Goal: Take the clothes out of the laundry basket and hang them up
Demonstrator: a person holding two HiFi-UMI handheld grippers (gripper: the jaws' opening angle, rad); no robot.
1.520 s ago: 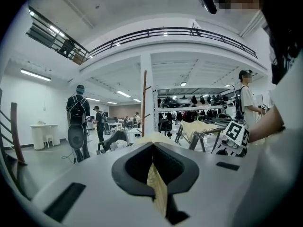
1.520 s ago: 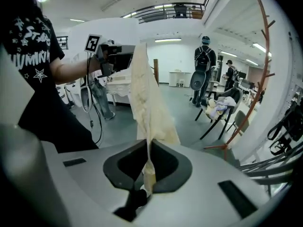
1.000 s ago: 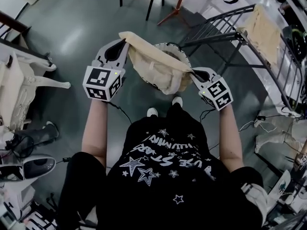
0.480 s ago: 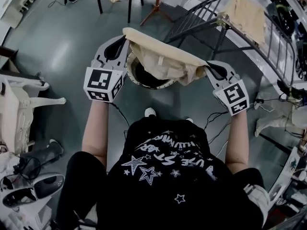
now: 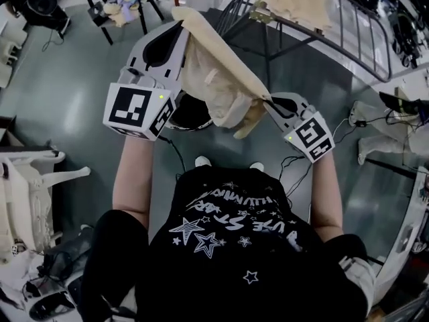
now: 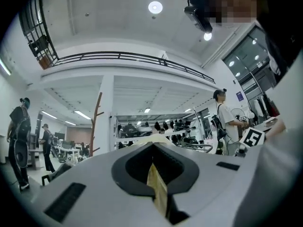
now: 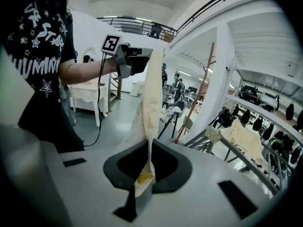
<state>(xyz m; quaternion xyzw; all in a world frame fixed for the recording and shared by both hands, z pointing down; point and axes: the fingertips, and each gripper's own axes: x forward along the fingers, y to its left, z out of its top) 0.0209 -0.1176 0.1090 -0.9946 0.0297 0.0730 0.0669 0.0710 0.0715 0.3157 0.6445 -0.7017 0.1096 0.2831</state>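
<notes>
A cream garment (image 5: 218, 79) hangs stretched between my two grippers, its top hem taut and its body sagging below. My left gripper (image 5: 178, 31) is shut on one end of the hem, high at the upper left. The right gripper (image 5: 269, 103), lower and to the right, is shut on the other end. Beneath the garment the round laundry basket (image 5: 188, 118) shows partly. In the left gripper view a strip of cream cloth (image 6: 158, 193) sits pinched in my left gripper (image 6: 155, 146). In the right gripper view the garment (image 7: 151, 98) rises from my right gripper (image 7: 146, 150) toward the left gripper (image 7: 137, 63).
A grey metal drying rack (image 5: 362, 42) runs along the upper right, with another cream garment (image 5: 295, 2) draped on it. A chair with clothes (image 5: 124, 2) stands at the upper left. Cables (image 5: 295, 166) trail on the floor. People stand in the background (image 6: 227, 122).
Both grippers have risen with the garment, the left one more and farther away. The cloth now hangs above the basket, and the drying rack has come closer in view.
</notes>
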